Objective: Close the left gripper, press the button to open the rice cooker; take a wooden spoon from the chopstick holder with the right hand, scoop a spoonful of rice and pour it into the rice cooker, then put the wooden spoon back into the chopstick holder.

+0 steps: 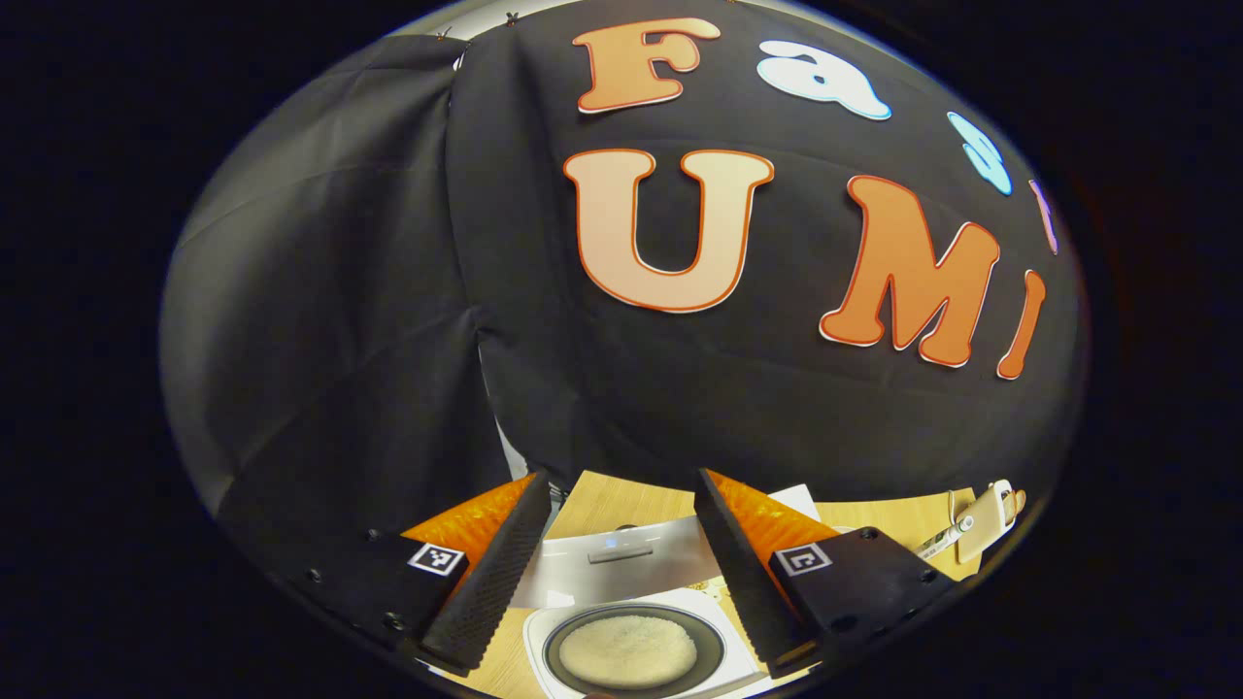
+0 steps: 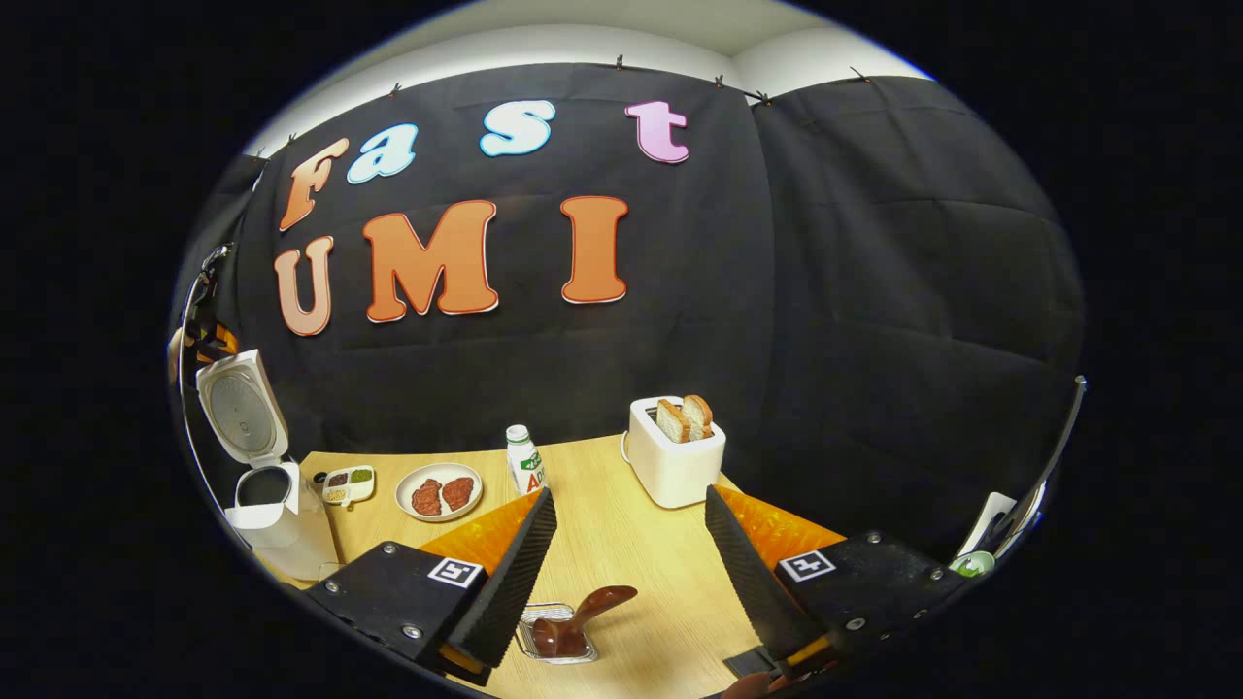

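In the left gripper view we look down past our left gripper [image 1: 614, 573], whose fingers [image 1: 490, 573] stand spread apart with nothing between them. Below them the rice cooker [image 1: 641, 649] sits on the desk [image 1: 607, 503] with its lid [image 1: 617, 561] raised; the left finger and the bottom edge of the view cut off much of its body. Its dark inner pot [image 1: 714, 636] holds a flat round layer of white rice [image 1: 628, 650]. At the far right edge of the desk we make out a pale holder with a pen-like thing [image 1: 971, 529], too small to identify.

In the right gripper view our right gripper [image 2: 626, 573] hangs over the desk with its fingers released and wide, gripping nothing. Between them, near the bottom, a small clear tray [image 2: 558, 636] holds the bowl end of the spoon [image 2: 583, 616], whose handle slants up to the right. At the far left the cooker stands open, lid upright; we cannot see into it from here. Beside it lie a small divided dish [image 2: 348, 482] of seasonings, a plate [image 2: 439, 490] with two reddish pieces, a bottle [image 2: 525, 460], and a toaster [image 2: 672, 456] with two slices of bread [image 2: 685, 417] standing in its slots. We cannot make out the objects at the right edge.
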